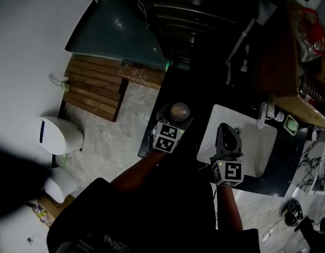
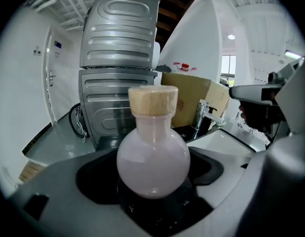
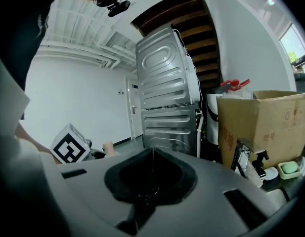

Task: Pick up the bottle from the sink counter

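Note:
A round, pale pink bottle [image 2: 153, 157] with a cork stopper sits between the jaws of my left gripper [image 2: 153, 184], which is shut on its bulb. From the head view the bottle [image 1: 179, 111] shows at the tip of the left gripper [image 1: 177, 119], over the dark sink counter [image 1: 186, 86]. Whether it rests on the counter or hangs clear of it is hidden. My right gripper [image 1: 226, 135] hovers over the near left part of the white sink [image 1: 210, 133]. Its jaws [image 3: 152, 177] are pressed together with nothing between them.
A faucet [image 1: 263, 115] and a green soap dish [image 1: 292, 124] stand behind the sink. Stacked grey washing machines [image 2: 120, 68] rise beyond the counter, with a cardboard box [image 3: 263, 120] at the right. On the floor at left are a wooden mat [image 1: 94, 88] and a white toilet [image 1: 59, 133].

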`<state>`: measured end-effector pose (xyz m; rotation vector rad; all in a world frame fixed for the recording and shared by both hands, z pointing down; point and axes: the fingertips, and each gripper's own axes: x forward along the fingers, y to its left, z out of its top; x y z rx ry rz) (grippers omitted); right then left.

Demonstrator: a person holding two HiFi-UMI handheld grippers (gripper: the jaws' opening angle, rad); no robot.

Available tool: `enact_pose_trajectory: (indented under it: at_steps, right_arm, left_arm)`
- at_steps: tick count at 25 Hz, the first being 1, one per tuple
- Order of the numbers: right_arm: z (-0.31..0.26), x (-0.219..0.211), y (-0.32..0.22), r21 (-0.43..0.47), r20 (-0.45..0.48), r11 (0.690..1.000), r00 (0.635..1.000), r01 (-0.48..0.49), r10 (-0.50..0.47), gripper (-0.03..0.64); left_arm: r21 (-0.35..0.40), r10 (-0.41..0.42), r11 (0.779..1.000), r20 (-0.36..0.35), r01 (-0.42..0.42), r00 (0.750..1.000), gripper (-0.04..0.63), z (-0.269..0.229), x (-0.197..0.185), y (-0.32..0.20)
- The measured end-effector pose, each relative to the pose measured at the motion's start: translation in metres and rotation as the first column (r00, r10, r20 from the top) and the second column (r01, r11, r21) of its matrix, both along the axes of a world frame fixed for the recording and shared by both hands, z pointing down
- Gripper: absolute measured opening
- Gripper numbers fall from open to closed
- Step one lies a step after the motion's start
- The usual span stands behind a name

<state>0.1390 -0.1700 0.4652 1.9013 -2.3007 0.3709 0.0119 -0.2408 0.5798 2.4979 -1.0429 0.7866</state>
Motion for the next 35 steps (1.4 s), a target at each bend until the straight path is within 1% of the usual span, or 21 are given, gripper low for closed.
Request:
enact_pose_trajectory:
  at_steps: [4,7,11,14,17,26,31,35]
  right_arm:
    - [-0.001,-0.016,0.013,0.000,0.017,1.000,1.000,0.002,-0.002,0.038]
    - [-0.004,-0.029,0.017,-0.001,0.038,1.000,0.999,-0.019,0.019,0.038]
    - [-0.005,-0.047,0.030,0.005,0.022,1.000,0.999,-0.024,0.023,0.038]
    - [0.000,-0.059,0.046,-0.002,0.011,1.000,1.000,-0.025,0.025,0.038]
    - [-0.004,-0.066,0.062,0.007,0.005,0.999,0.999,-0.041,0.041,0.038]
    - [-0.022,-0.069,0.107,0.010,-0.015,0.991,0.991,-0.131,0.131,0.038]
    - [-0.018,-0.074,0.124,-0.008,-0.020,0.993,0.993,-0.118,0.118,0.038]
    - [-0.029,-0.057,0.127,0.017,-0.017,0.992,0.992,-0.123,0.123,0.038]
  left_arm:
    - [0.025,0.032,0.999,-0.042,-0.031,0.999,0.396,-0.025,-0.008,0.026]
    - [0.051,0.062,0.997,-0.050,-0.060,0.997,0.396,-0.037,-0.013,0.043]
    - [0.076,0.080,0.994,-0.064,-0.075,0.995,0.396,-0.047,-0.021,0.063]
    - [0.081,0.090,0.993,-0.071,-0.084,0.993,0.396,-0.049,-0.027,0.075]
    - [0.078,0.101,0.993,-0.099,-0.093,0.990,0.395,-0.055,-0.031,0.089]
    - [0.063,0.129,0.991,-0.181,-0.120,0.975,0.396,-0.073,-0.032,0.129]
    - [0.085,0.132,0.989,-0.187,-0.118,0.974,0.396,-0.083,-0.028,0.141]
    - [0.096,0.130,0.989,-0.222,-0.111,0.966,0.396,-0.094,-0.020,0.144]
